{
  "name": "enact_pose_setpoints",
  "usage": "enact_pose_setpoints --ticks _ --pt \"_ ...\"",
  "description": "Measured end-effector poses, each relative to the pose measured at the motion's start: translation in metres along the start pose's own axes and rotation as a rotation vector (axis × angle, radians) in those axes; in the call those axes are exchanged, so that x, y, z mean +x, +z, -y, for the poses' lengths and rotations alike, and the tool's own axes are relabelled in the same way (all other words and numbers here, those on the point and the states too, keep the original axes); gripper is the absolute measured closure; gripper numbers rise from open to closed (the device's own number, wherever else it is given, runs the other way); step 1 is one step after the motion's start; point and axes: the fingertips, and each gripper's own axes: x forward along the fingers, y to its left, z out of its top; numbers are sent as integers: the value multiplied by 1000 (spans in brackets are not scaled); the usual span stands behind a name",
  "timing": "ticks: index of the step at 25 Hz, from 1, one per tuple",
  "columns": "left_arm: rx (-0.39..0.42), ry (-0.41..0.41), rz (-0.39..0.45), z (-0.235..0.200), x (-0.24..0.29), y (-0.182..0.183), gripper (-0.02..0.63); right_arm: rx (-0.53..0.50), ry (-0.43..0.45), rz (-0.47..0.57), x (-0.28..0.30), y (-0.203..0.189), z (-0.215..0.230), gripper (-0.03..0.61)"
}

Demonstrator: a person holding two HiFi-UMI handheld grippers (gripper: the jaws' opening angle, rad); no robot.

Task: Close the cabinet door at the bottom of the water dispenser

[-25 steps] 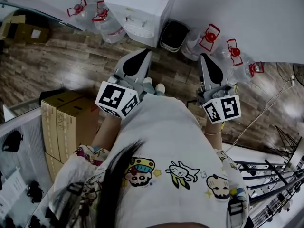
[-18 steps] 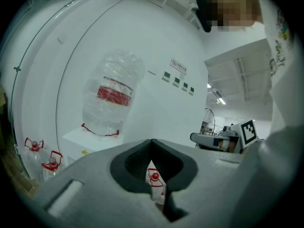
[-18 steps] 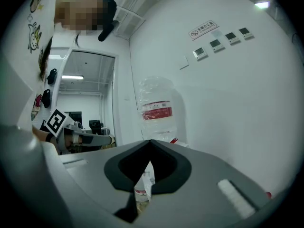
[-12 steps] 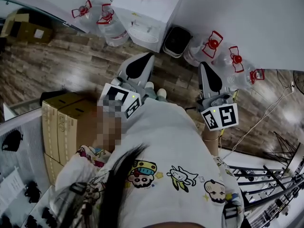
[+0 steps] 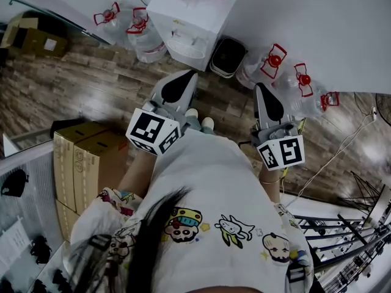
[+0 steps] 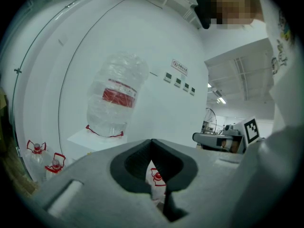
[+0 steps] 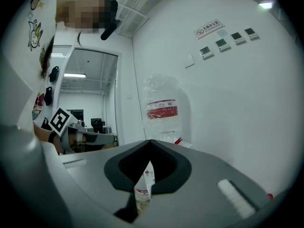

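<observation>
The white water dispenser (image 5: 194, 18) stands against the wall at the top of the head view, seen from above with a clear bottle (image 6: 116, 96) upside down on it. Its bottom cabinet door is hidden in every view. My left gripper (image 5: 188, 73) is shut and empty, held level a short way in front of the dispenser. My right gripper (image 5: 259, 87) is also shut and empty, off to the dispenser's right. In the right gripper view the bottle (image 7: 161, 109) rises above the shut right gripper (image 7: 150, 141); the left gripper (image 6: 152, 141) shows shut too.
Spare water bottles with red caps stand left (image 5: 144, 34) and right (image 5: 270, 63) of the dispenser. A black bin (image 5: 227, 55) sits beside it. Cardboard boxes (image 5: 88, 157) are at the left, a cable (image 5: 342, 142) and a metal rack (image 5: 354, 224) at the right.
The dispenser and bottles have slid a little down and right in the head view. The right gripper has shifted slightly. Both grippers stay shut.
</observation>
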Motion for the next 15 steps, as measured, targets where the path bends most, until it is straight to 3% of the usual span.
enact_pose_setpoints --ticks 15 --pt "38 -20 -3 -6 -6 1 615 19 -12 -3 0 -3 -3 571"
